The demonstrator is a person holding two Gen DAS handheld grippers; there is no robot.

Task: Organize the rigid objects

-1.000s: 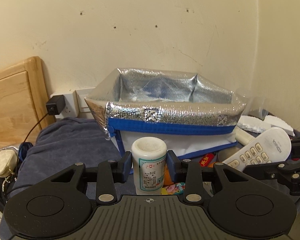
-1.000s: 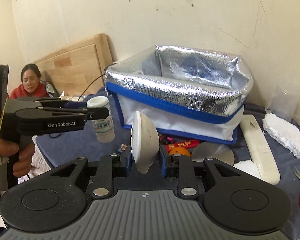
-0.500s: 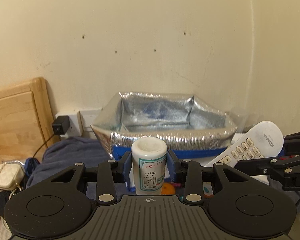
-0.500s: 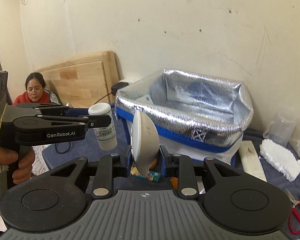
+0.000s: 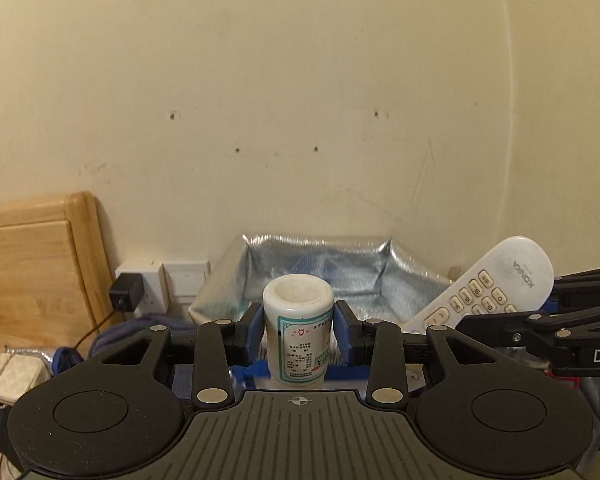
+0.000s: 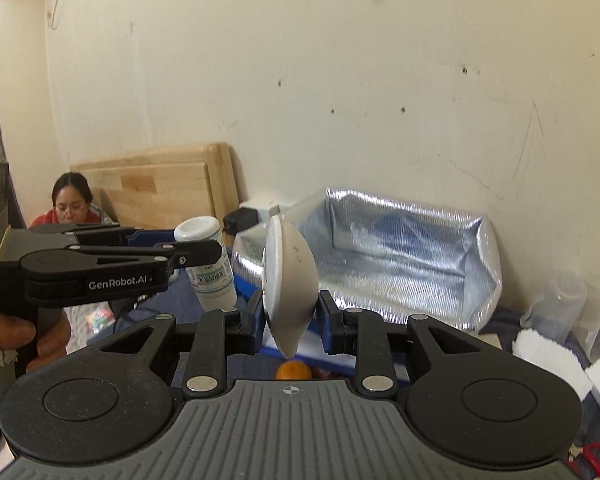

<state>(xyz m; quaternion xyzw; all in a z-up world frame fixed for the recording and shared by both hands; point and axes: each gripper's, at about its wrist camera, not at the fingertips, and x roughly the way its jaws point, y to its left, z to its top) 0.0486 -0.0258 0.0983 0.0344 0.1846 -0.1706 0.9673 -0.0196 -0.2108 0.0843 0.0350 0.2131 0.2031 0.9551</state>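
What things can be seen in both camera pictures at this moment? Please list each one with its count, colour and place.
pill bottle: 1, white with green-edged label, upright between the left gripper's pads
remote control: 1, white, clamped in the right gripper
insulated bag: 1, silver inside with blue trim, open, against the wall
wooden board: 1, light brown, left by the wall
charger plug: 1, black, in the wall socket
small orange fruit: 1, orange, below the bag
foam pieces: at least 2, white, far right
scissors: 1, red handles, bottom right
seated person: 1, red top, far left
left gripper: 1, black
right gripper: 1, black
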